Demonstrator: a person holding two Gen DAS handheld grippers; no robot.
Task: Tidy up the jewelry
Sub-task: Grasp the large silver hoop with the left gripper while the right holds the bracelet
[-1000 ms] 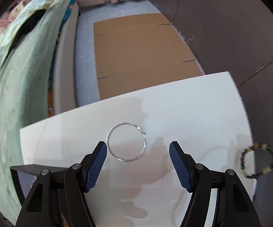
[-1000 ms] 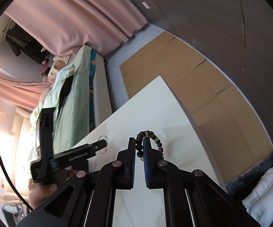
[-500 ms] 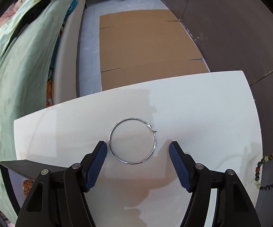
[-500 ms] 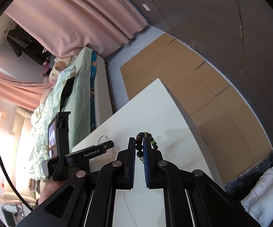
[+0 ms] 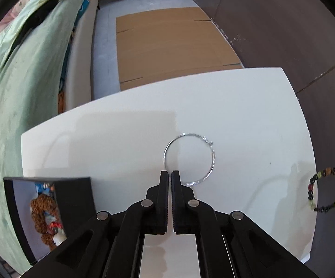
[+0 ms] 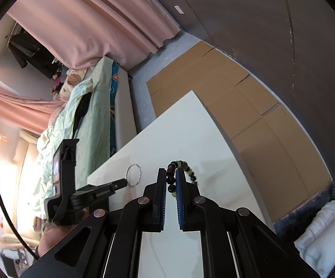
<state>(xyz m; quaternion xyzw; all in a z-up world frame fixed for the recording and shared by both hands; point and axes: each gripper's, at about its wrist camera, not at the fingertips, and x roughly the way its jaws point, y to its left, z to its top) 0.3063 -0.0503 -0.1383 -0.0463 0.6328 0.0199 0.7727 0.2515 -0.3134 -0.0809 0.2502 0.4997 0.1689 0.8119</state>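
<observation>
A thin silver hoop [image 5: 189, 159] lies on the white table [image 5: 248, 115]. My left gripper [image 5: 169, 173] is shut, its tips closed on the hoop's near-left rim. In the right wrist view the left gripper's [image 6: 124, 181] tip touches the hoop [image 6: 133, 175]. My right gripper [image 6: 171, 173] is shut on a beaded bracelet [image 6: 183, 169] of dark, green and brown beads, held just above the table. The bracelet also shows at the right edge of the left wrist view [image 5: 327, 190].
A black box [image 5: 49, 208] with brown and coloured trinkets inside stands at the table's near left corner. Beyond the table's far edge are flattened cardboard [image 5: 167, 44] on the floor and a bed with green bedding [image 5: 16, 69]. A dark wall [image 5: 295, 34] runs along the right.
My left gripper has gone from wide open to shut on the hoop's near rim and shifted left of the hoop. The right gripper holds the bracelet as before.
</observation>
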